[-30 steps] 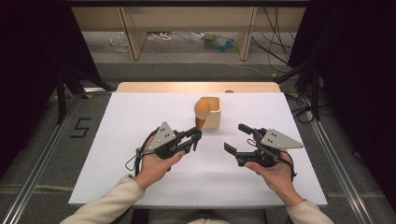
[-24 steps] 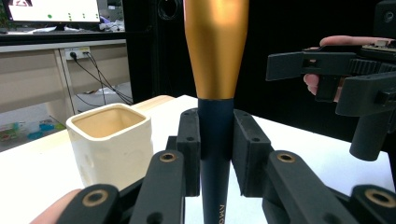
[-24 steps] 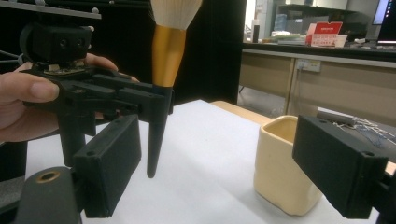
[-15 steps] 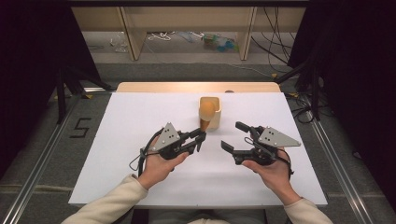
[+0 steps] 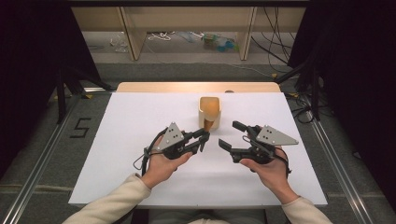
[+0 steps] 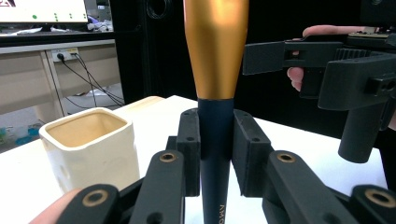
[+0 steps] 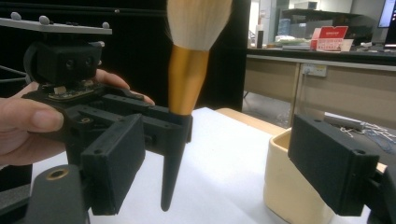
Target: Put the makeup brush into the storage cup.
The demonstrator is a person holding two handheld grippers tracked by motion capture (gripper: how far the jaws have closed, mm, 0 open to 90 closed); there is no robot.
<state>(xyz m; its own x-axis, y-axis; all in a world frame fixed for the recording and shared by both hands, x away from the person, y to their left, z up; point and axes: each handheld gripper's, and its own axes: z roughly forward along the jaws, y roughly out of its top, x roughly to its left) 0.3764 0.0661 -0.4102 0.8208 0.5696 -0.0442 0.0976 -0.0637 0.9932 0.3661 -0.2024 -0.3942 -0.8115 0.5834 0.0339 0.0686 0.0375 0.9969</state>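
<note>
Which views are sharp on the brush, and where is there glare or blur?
Left gripper view: gold-and-black makeup brush sharp, glare on its gold ferrule. Right gripper view: its white bristles are bright and soft; the near jaws blur. High view: warm light on the cream square ceramic cup.

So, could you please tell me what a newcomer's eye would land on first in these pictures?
Most striking is the makeup brush, with its gold ferrule and dark handle, held upright in the left hand-held gripper near the middle of the white table. Just behind it stands a cream square cup. The right hand-held gripper waits open beside the brush, not touching it.
</note>
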